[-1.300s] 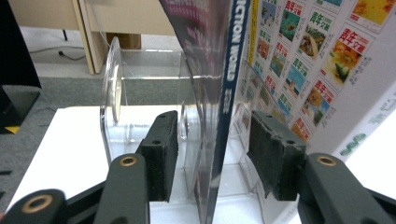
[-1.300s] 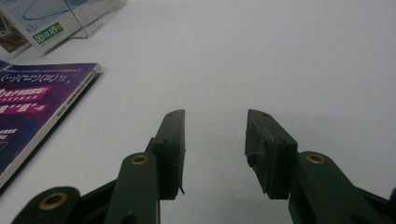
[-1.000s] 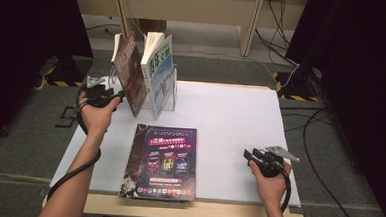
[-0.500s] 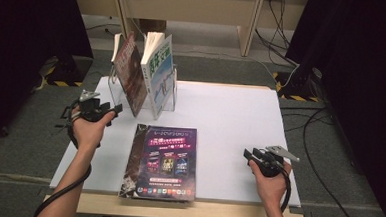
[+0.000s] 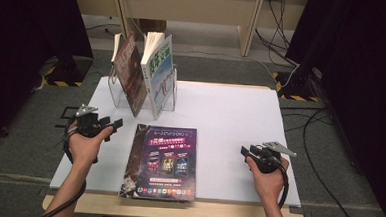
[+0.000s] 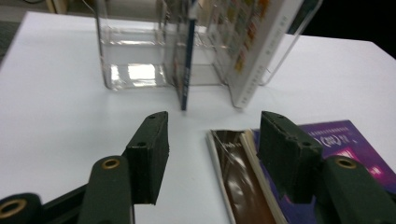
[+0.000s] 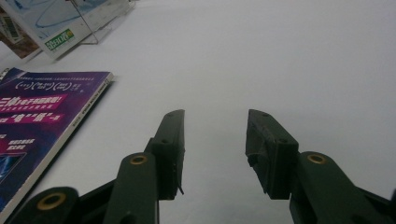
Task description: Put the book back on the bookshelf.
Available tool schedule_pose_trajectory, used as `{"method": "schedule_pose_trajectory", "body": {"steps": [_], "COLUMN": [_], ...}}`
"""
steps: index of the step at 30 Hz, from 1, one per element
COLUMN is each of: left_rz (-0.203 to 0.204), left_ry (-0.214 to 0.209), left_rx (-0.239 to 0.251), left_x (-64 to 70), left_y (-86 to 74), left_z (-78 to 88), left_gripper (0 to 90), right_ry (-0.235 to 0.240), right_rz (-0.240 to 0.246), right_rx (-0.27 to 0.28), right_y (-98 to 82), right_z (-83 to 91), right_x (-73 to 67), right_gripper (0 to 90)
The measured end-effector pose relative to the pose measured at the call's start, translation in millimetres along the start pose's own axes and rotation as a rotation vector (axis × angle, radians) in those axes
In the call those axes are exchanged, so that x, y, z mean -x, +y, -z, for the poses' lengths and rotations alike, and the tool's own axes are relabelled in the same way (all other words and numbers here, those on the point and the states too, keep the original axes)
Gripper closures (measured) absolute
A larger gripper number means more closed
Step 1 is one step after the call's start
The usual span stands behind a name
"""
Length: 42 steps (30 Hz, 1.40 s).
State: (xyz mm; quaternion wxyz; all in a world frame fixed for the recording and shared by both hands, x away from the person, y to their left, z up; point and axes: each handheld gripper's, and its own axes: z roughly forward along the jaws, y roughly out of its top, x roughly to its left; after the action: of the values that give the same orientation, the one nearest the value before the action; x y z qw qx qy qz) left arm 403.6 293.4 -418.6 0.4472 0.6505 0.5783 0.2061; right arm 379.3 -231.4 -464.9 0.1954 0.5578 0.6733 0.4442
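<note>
Purple-covered, a glossy paperback magazine lies flat on the white surface, near its front edge, between the two hands. Just left of its upper corner hovers the left tool, whose jaws have just been opening and stand spread with nothing between them. Well to the right, the right tool rests low over bare surface, jaws spread and empty. Behind the magazine, a clear acrylic rack holds two upright books.

Left claw jaws just opening, empty; right claw apparently gaping, low.
</note>
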Motion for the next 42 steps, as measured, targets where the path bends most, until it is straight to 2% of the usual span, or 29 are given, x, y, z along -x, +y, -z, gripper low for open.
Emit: {"method": "schedule_pose_trajectory", "body": {"steps": [4, 5, 6, 7, 9, 14, 20, 24, 27, 34, 42], "left_rz": [-0.006, 0.010, 0.010, 0.004, -0.004, -0.008, -0.008, -0.004, -0.010, -0.015, -0.006], "left_ry": [-0.042, -0.083, -0.083, -0.105, -0.105, -0.115, -0.118, -0.127, -0.139, -0.163, -0.181], "left_rx": [-0.024, -0.032, -0.032, -0.038, -0.049, -0.082, -0.091, -0.089, -0.111, -0.143, -0.182], "left_x": [7.5, 10.8, 10.8, 13.4, 14.3, 16.0, 16.7, 19.9, 24.7, 34.1, 36.0], "left_y": [-9.0, -12.0, -12.0, -14.6, -16.2, -28.5, -36.7, -39.1, -42.0, -47.4, -46.4], "left_z": [-0.4, -1.0, -1.0, -2.8, -3.6, -8.1, -7.7, -6.9, -11.1, -23.6, -32.8], "left_gripper": [43.1, 45.8, 47.4, 47.5, 47.5, 45.7, 44.6, 44.1, 43.9, 43.7, 43.8], "right_ry": [0.017, 0.027, 0.027, 0.032, 0.030, 0.059, 0.071, 0.091, 0.108, 0.129, 0.145], "right_rz": [0.014, 0.013, 0.013, 0.015, 0.018, 0.020, 0.036, 0.042, 0.056, 0.076, 0.101], "right_rx": [-0.013, -0.018, -0.018, -0.025, -0.028, -0.039, -0.060, -0.067, -0.085, -0.114, -0.149], "right_y": [0.1, 1.2, 1.2, 2.6, 3.3, 5.0, 5.0, 7.6, 9.0, 13.3, 17.7], "right_z": [-4.1, -6.3, -6.3, -9.0, -9.9, -18.6, -26.5, -31.8, -37.3, -47.0, -58.4], "right_x": [-6.9, -11.2, -11.2, -15.4, -17.2, -29.4, -41.6, -52.3, -62.0, -73.2, -87.4], "right_gripper": [57.9, 57.9, 57.9, 57.8, 57.8, 57.6, 57.3, 57.2, 57.2, 57.1, 57.5]}}
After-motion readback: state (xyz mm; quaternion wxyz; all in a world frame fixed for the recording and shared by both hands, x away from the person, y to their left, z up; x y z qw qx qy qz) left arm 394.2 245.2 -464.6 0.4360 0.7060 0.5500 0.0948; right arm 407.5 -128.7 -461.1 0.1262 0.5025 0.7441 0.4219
